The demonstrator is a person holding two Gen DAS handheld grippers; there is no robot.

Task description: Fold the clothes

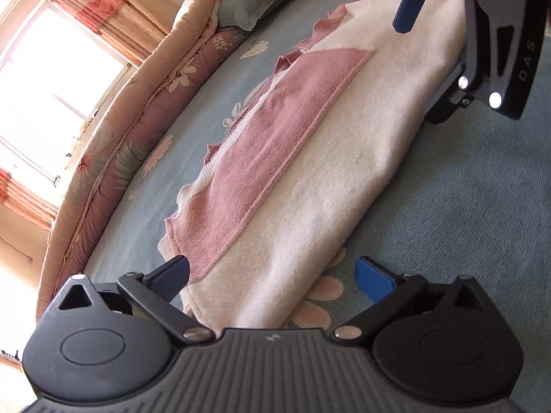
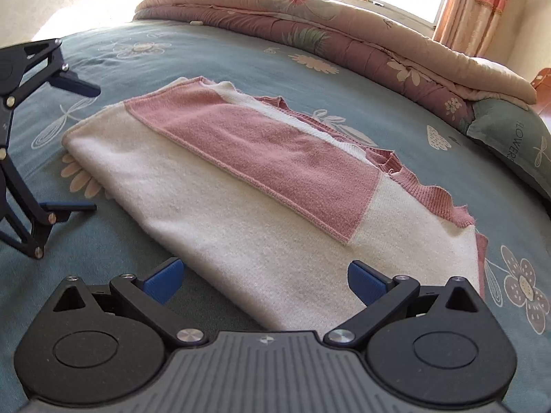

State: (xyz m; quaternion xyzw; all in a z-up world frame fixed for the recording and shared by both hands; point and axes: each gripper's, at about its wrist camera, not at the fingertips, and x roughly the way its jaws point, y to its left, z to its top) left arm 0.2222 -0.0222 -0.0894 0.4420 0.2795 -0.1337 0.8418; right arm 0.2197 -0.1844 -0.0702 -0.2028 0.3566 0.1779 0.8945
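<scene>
Lying flat on the bed, the sweater is a neat layered oblong, pink panel up. Left gripper and right gripper sit at opposite ends, both spread wide and holding nothing, likely placed to take another fold or having just let go.

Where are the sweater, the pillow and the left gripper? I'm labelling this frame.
sweater (image 2: 220,203): right wrist view, on its white body.
pillow (image 2: 506,137): right wrist view, on its green face.
left gripper (image 1: 275,272): left wrist view, midway between its open fingertips.

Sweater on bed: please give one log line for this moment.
sweater: folded, flat on bed | left gripper: open | right gripper: open
</scene>
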